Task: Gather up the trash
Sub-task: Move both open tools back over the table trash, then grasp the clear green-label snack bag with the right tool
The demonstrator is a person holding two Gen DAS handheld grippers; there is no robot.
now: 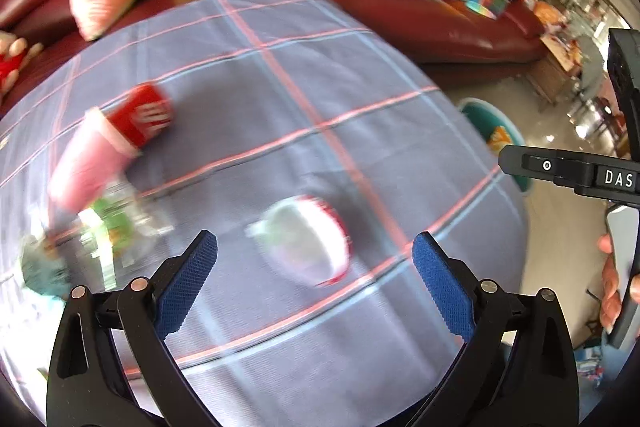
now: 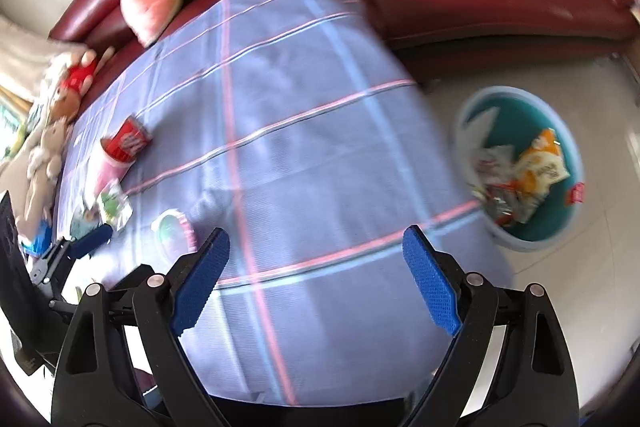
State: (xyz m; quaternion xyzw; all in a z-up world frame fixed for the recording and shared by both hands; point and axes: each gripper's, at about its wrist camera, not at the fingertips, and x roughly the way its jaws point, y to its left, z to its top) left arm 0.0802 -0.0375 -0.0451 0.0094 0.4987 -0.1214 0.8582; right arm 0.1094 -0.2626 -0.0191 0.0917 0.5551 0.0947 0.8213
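My left tool (image 1: 316, 259) and right tool (image 2: 316, 267) both gape empty above the counter (image 2: 304, 163); a round lid (image 1: 308, 239) lies near the left one.

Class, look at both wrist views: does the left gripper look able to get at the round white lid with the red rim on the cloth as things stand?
Probably yes. The left gripper is open, and the lid lies flat just ahead between its fingers, apart from the other litter, with only bare cloth around it.

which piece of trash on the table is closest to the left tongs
The round white lid with the red rim, just ahead of the open left tongs; the red cup and wrappers lie farther left.
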